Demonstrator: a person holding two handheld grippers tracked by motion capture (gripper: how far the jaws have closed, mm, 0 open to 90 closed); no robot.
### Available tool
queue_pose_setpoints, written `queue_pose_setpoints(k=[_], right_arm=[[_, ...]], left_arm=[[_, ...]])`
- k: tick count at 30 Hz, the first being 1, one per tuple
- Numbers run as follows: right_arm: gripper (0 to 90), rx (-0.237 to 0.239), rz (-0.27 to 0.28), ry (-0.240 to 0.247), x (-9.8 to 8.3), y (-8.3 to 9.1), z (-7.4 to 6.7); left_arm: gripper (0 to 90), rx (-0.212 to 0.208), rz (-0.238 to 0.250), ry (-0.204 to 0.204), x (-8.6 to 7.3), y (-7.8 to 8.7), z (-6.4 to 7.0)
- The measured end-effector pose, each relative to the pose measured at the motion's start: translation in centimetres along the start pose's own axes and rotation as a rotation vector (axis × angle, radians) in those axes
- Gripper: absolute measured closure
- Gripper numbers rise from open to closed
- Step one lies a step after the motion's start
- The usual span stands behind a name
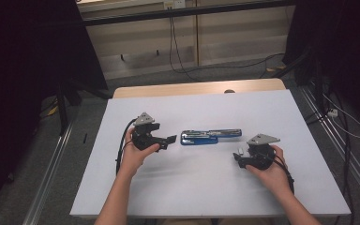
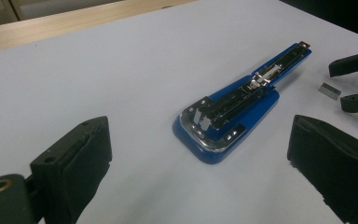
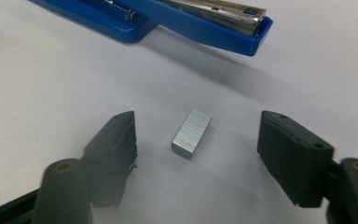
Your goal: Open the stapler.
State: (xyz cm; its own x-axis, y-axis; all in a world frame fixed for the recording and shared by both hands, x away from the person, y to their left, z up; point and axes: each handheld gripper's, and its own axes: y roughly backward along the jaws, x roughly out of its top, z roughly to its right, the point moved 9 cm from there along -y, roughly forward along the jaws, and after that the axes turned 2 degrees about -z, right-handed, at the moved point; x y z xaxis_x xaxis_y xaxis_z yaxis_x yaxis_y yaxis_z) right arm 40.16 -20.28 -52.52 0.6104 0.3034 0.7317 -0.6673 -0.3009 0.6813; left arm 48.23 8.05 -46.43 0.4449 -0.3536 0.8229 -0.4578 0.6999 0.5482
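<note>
A blue stapler (image 1: 211, 136) lies swung open and flat in the middle of the white table top (image 1: 201, 187), its metal staple channel facing up (image 2: 228, 114). My left gripper (image 1: 171, 139) is just left of it, pointing at its broad end, jaws wide apart with nothing between them (image 2: 200, 156). My right gripper (image 1: 236, 157) sits to the lower right of the stapler, jaws apart. A small silver block of staples (image 3: 192, 133) lies on the table between those jaws, clear of both pads. The stapler's narrow end (image 3: 205, 21) is beyond it. The left gripper view shows the staples (image 2: 329, 90) by the right gripper's fingertips (image 2: 354, 65).
A wooden table edge (image 1: 197, 88) runs along the far side of the white surface. Beyond it are a grey floor with trailing cables (image 1: 178, 56) and black curtains on both sides. Metal rails (image 1: 51, 178) flank the table.
</note>
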Motion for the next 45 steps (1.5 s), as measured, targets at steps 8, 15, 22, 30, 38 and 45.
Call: queue_pose_setpoints(k=[8,15,22,30,38,45], right_arm=[[47.2,-0.002,-0.005,0.006,0.21,0.04,-0.03],[62.4,0.020,-0.021,-0.038,0.10,0.04,-0.45],[66.6,0.017,-0.020,-0.052,0.12,-0.08,-0.28],[79.0,0.028,-0.032,-0.060,0.19,-0.13,-0.38],[79.3,0.063,-0.040,-0.054,0.27,-0.17,-0.22],[79.4,0.096,-0.037,-0.072,0.31,-0.13,-0.01]], left_arm=[[6.4,0.001,-0.004,0.012,-0.09,0.12,-0.37],[6.4,-0.004,0.001,0.015,-0.02,0.11,-0.24],[6.5,-0.007,0.003,0.018,0.02,0.04,-0.20],[6.6,0.000,0.008,0.018,0.11,0.17,-0.24],[6.7,0.003,0.010,0.016,0.12,0.31,-0.45],[7.4,0.002,0.023,0.028,0.28,0.27,-0.59]])
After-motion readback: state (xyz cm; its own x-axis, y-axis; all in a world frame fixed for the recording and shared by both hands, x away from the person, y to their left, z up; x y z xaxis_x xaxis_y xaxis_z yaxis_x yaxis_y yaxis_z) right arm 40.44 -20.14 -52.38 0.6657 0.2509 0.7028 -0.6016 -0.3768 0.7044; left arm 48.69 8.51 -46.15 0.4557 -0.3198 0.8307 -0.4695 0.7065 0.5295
